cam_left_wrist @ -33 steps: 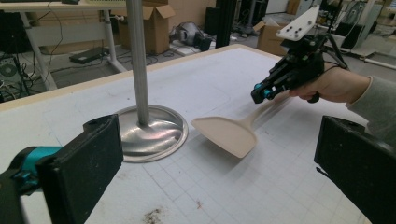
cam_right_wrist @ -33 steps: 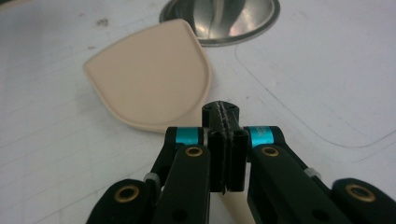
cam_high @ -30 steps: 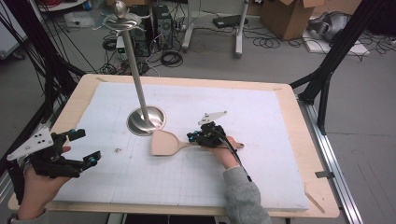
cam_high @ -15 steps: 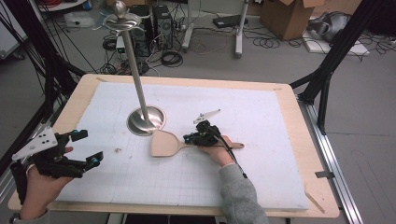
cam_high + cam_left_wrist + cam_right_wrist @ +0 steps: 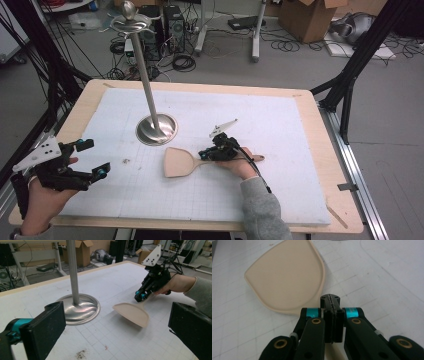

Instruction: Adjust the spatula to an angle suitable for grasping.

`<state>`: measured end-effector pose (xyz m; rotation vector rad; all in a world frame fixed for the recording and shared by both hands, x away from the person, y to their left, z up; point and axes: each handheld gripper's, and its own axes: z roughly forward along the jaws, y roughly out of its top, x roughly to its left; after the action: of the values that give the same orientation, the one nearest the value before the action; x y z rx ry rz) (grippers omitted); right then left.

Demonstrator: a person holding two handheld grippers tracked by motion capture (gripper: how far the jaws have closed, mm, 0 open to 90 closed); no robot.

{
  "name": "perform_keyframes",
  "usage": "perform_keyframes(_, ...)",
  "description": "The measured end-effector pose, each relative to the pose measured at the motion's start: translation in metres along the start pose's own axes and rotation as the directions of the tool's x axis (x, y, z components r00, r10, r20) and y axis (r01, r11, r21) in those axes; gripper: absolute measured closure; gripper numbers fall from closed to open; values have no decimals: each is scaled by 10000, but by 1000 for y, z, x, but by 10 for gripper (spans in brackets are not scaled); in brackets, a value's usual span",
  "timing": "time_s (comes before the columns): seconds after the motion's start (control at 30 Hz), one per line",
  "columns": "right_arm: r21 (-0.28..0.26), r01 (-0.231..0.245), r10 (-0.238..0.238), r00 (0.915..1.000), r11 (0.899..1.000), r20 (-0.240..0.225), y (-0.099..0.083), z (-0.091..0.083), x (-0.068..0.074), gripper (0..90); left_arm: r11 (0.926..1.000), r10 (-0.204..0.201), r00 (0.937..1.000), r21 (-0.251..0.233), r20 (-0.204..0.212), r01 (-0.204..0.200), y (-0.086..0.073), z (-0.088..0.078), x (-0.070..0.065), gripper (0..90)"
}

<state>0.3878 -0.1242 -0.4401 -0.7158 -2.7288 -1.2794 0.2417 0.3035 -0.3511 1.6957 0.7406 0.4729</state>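
High view: right gripper (image 5: pixel 206 154), mid-frame, pinches handle of pale beige flat wooden spatula (image 5: pixel 179 162); left gripper (image 5: pixel 92 159), lower left, jaws spread. Left gripper view: spatula blade at centre, tilted off the white grid mat (image 5: pixel 120 340), right of shiny steel stand base (image 5: pixel 80 308). Right gripper view: 2 jaws pressed on handle, blade upper left.

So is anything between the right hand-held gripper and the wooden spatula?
Nothing visible: the right hand-held gripper is already shut on the wooden spatula at its handle, just behind the blade.

Pale wooden spatula (image 5: pixel 181 162) sits mid-mat, broad blade lifted off the white gridded mat (image 5: pixel 280 130), handle toward the right edge.
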Motion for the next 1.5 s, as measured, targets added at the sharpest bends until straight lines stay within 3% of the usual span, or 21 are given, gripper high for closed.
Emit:
perform_keyframes(0.5,253,475,-456,9964,9986,-713,-28,-26,17,900,9999,-3,10000,102,74,2,-1,4,-3,17)
perform_keyframes(0.77,336,714,-684,9940,9969,-849,-42,-38,27,900,9999,22,10000,158,79,-23,-1,6,-4,17)
perform_keyframes(0.9,326,784,-765,9955,9964,-555,-41,-39,29,900,9998,55,9999,209,143,-58,-1,8,-4,17)
perform_keyframes(1.1,-455,400,-413,9987,9982,-296,-43,-59,26,900,9996,137,9997,255,221,-143,0,13,-5,17)
perform_keyframes(1.13,-679,340,-350,9993,9971,-136,-48,-69,25,900,9993,171,9996,335,202,-177,0,15,-5,17)
perform_keyframes(1.3,-998,173,-144,9995,9949,292,-60,-87,21,900,9990,139,9995,420,271,-150,-1,21,-4,17)
perform_keyframes(1.5,-1682,-279,458,9936,9854,1035,-86,-119,16,900,9991,157,9989,375,441,-173,1,27,-4,17)
